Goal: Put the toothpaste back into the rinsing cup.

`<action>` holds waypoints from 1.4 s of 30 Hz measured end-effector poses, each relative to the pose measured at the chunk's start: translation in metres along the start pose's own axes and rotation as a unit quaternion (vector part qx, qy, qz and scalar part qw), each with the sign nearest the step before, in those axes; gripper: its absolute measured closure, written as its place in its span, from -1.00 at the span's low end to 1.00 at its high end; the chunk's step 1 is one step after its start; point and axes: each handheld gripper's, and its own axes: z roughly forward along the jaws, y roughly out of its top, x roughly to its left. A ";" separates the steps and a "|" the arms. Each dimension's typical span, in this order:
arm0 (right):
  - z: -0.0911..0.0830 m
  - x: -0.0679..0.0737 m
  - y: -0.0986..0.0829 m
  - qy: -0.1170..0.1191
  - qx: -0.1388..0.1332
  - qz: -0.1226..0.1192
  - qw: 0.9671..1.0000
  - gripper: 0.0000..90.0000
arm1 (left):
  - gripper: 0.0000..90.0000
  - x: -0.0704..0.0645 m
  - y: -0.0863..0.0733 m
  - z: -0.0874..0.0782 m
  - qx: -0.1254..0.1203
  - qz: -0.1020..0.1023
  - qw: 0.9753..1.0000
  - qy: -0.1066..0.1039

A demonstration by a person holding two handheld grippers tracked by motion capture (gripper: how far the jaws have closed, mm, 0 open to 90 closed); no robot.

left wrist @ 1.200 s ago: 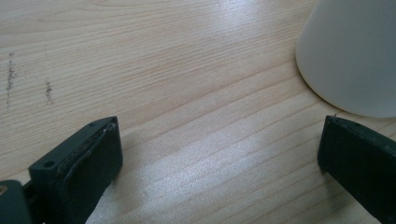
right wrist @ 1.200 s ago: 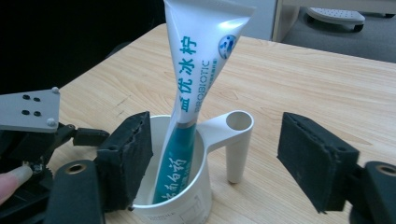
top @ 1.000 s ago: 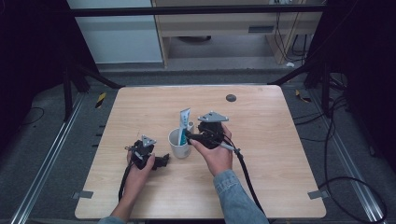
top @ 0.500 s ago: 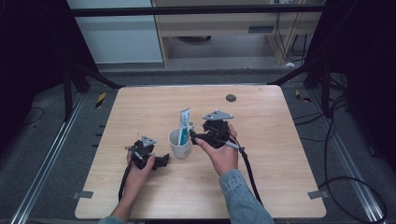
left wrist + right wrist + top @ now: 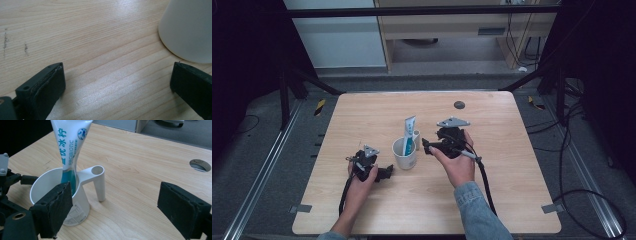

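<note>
Both tools stand wide with nothing between their jaws: the right tool (image 5: pixel 428 146) sits just right of the white cup (image 5: pixel 405 153), and the left tool (image 5: pixel 384 173) rests low on the wooden counter (image 5: pixel 512 170) just beside the cup's base. A toothpaste tube (image 5: pixel 71 147) stands upright inside the cup.

A white cup (image 5: pixel 405 152) with a toothpaste tube (image 5: pixel 409 134) standing in it sits mid-table, between the left gripper (image 5: pixel 384 173) and right gripper (image 5: pixel 428 146), both close beside it. The wooden table (image 5: pixel 512 165) lies bare to the right, front and far side, save a small round hole (image 5: pixel 459 105) near the far edge
</note>
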 end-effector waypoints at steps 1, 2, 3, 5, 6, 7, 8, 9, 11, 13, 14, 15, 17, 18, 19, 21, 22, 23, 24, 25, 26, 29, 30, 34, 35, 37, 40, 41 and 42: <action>-0.001 -0.001 0.000 -0.001 0.000 0.000 1.000 -0.72 | -1.00 0.000 0.000 0.000 0.000 0.000 1.000 0.000; -0.001 -0.001 0.000 -0.001 0.000 0.000 1.000 -0.72 | -1.00 0.000 0.000 0.000 0.000 0.000 1.000 0.000; -0.002 -0.003 -0.001 -0.003 0.001 0.001 1.000 -0.72 | -1.00 0.000 0.000 0.000 0.000 0.000 1.000 0.000; -0.003 -0.005 -0.001 -0.005 0.001 0.003 1.000 -0.72 | -1.00 0.000 0.000 0.000 0.000 0.000 1.000 0.000; -0.003 -0.005 -0.001 -0.005 0.001 0.003 1.000 -0.72 | -1.00 0.000 0.000 0.000 0.000 0.000 1.000 0.000; -0.005 -0.007 -0.002 -0.007 0.000 0.003 1.000 -0.72 | -1.00 0.000 0.000 0.000 0.000 0.000 1.000 0.000; -0.005 -0.007 -0.002 -0.007 0.000 0.003 1.000 -0.72 | -1.00 0.000 0.000 0.000 0.000 0.000 1.000 0.000; -0.007 -0.009 -0.003 -0.010 0.000 0.004 1.000 -0.72 | -1.00 0.000 0.000 0.000 0.000 0.000 1.000 0.000; -0.009 -0.011 -0.004 -0.012 0.001 0.004 1.000 -0.72 | -1.00 0.000 0.000 0.000 0.000 0.000 1.000 0.000; -0.010 -0.013 -0.004 -0.014 0.001 0.007 1.000 -0.72 | -1.00 0.000 0.000 0.000 0.000 -0.001 1.000 0.000; -0.010 -0.013 -0.004 -0.014 0.001 0.007 1.000 -0.72 | -1.00 0.000 0.000 0.000 0.000 -0.001 1.000 0.000; -0.011 -0.015 -0.005 -0.017 0.001 0.007 1.000 -0.72 | -1.00 0.000 0.000 0.000 0.000 0.000 1.000 0.000; -0.012 -0.017 -0.006 -0.019 0.001 0.008 1.000 -0.72 | -1.00 0.000 0.000 0.000 0.000 0.000 1.000 0.000; -0.012 -0.017 -0.006 -0.019 0.001 0.008 1.000 -0.72 | -1.00 0.000 0.000 0.000 0.000 0.000 1.000 0.000; -0.014 -0.019 -0.007 -0.023 0.002 0.008 1.000 -0.72 | -1.00 0.000 0.000 0.000 0.000 0.000 1.000 0.000; -0.015 -0.021 -0.007 -0.025 0.001 0.008 1.000 -0.72 | -1.00 0.000 0.000 0.000 0.000 0.000 1.000 0.000; -0.016 -0.023 -0.007 -0.028 0.001 0.007 1.000 -0.72 | -1.00 0.000 0.000 0.000 0.000 0.000 1.000 0.000; -0.016 -0.025 -0.007 -0.030 0.003 0.006 1.000 -0.72 | -1.00 0.000 0.000 0.000 0.000 0.000 1.000 0.000; -0.017 -0.028 -0.007 -0.034 0.006 0.004 0.999 -0.71 | -1.00 0.000 0.000 0.000 0.000 0.000 1.000 0.000; -0.018 -0.033 -0.007 -0.038 0.006 0.005 0.999 -0.72 | -1.00 0.000 0.000 0.000 0.000 0.000 1.000 0.000; -0.018 -0.033 -0.007 -0.038 0.006 0.005 0.999 -0.72 | -1.00 0.000 0.000 0.000 0.000 0.000 1.000 0.000; -0.020 -0.046 -0.008 -0.053 0.011 0.007 0.999 -0.72 | -1.00 0.000 0.000 0.000 0.000 -0.001 1.000 0.000; -0.020 -0.046 -0.008 -0.053 0.011 0.007 0.999 -0.72 | -1.00 0.000 0.000 0.000 0.000 -0.001 1.000 0.000; -0.023 -0.057 -0.010 -0.066 0.017 0.008 0.998 -0.76 | -1.00 0.000 0.000 0.000 0.000 -0.001 1.000 0.000; -0.024 -0.061 -0.011 -0.067 0.021 0.007 0.998 -0.78 | -1.00 0.000 0.000 0.000 0.000 -0.001 1.000 0.000; -0.025 -0.067 -0.015 -0.071 0.031 0.007 0.997 -0.79 | -1.00 0.000 0.000 0.000 0.000 -0.001 1.000 0.000; -0.025 -0.072 -0.018 -0.072 0.035 0.008 0.997 -0.81 | -1.00 0.000 0.000 0.000 0.000 -0.001 1.000 0.000; -0.026 -0.076 -0.021 -0.074 0.040 0.011 0.996 -0.81 | -1.00 0.000 0.000 0.000 0.000 -0.001 1.000 0.000; -0.026 -0.076 -0.021 -0.074 0.040 0.011 0.996 -0.81 | -1.00 0.000 0.000 0.000 0.000 -0.001 1.000 0.000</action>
